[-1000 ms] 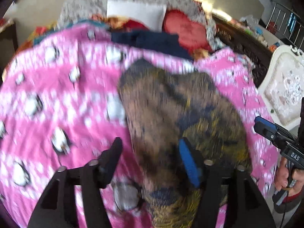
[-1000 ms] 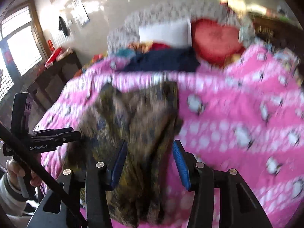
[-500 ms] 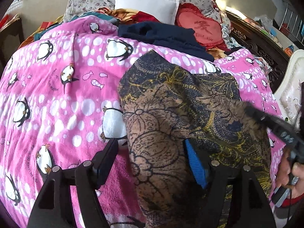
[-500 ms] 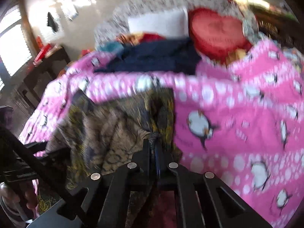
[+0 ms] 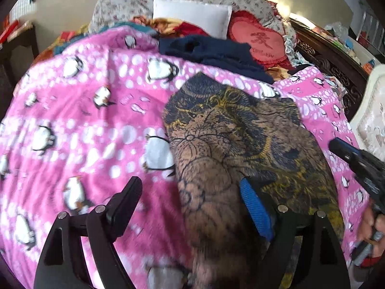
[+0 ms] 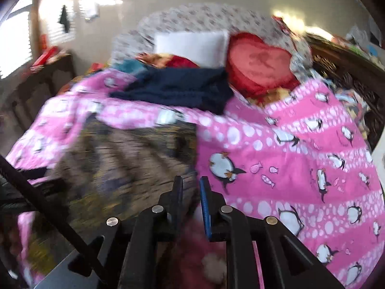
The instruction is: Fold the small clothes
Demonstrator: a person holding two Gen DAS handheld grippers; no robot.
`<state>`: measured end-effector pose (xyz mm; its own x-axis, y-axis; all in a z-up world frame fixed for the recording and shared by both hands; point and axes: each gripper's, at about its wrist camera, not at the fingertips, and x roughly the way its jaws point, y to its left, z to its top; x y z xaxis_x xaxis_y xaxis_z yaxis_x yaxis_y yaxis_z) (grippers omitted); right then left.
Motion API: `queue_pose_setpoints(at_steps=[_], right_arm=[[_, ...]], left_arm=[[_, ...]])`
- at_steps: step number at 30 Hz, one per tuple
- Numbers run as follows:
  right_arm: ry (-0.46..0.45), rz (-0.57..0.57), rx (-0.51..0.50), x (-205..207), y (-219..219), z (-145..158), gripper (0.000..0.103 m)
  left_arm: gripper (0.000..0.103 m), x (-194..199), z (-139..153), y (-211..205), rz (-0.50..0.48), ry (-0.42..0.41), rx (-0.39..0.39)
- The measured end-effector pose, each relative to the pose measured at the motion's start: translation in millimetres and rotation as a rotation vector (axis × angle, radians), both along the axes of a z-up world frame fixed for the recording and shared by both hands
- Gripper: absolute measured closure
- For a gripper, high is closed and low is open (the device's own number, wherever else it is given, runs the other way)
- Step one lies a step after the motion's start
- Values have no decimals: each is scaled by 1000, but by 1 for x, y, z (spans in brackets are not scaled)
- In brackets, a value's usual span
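Since half a second ago my right gripper (image 6: 191,192) let go, fingers now slightly parted over the patterned garment's (image 5: 231,149) edge. Left gripper (image 5: 190,192) gapes wide, gripping nothing, garment flat on the pink penguin blanket (image 5: 79,125).

R gripper (image 6: 191,187) let go of garment (image 5: 231,144), reopened slightly.

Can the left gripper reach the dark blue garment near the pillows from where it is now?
Probably yes. The left gripper is open and holds nothing. Between it and the dark blue garment lie only the patterned brown garment and the pink blanket, both flat, so nothing blocks a forward reach.
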<state>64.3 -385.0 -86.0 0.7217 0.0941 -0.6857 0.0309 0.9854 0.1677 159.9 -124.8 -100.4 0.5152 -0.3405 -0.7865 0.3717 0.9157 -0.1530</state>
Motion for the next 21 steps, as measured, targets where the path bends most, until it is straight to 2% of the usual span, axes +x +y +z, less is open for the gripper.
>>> queue_pose_setpoints(at_steps=[2,4,5,7,9,11,14,18,21], right_arm=[[-11,93,84,-16,13,11,81],[12,156,122,-26,28,8,79],[26,164,113,-28,33,5,79],[65,138,26,-32,43,-10,79],[93,97,-55,-34,42,-30,78],[99,75,-9,-36,33,-42,74],[85,68,38,-45,29,-31,73],[33,79,42,-68,29,-10,72],[28,93,48,-81,38,-7,72]], left_arm=[[20,-13,3,2,-5,-12,15],[20,-23,-1,2,-19,8,6],[20,-28,-7,1,-20,17,19],[18,-36,-19,-2,-21,23,51],[14,-42,-26,-2,-5,-1,47],[13,-44,-27,-4,8,-19,60],[13,-48,-23,-6,11,-13,65],[13,-54,-19,-4,15,-14,71],[13,-61,-16,-2,20,-19,70]])
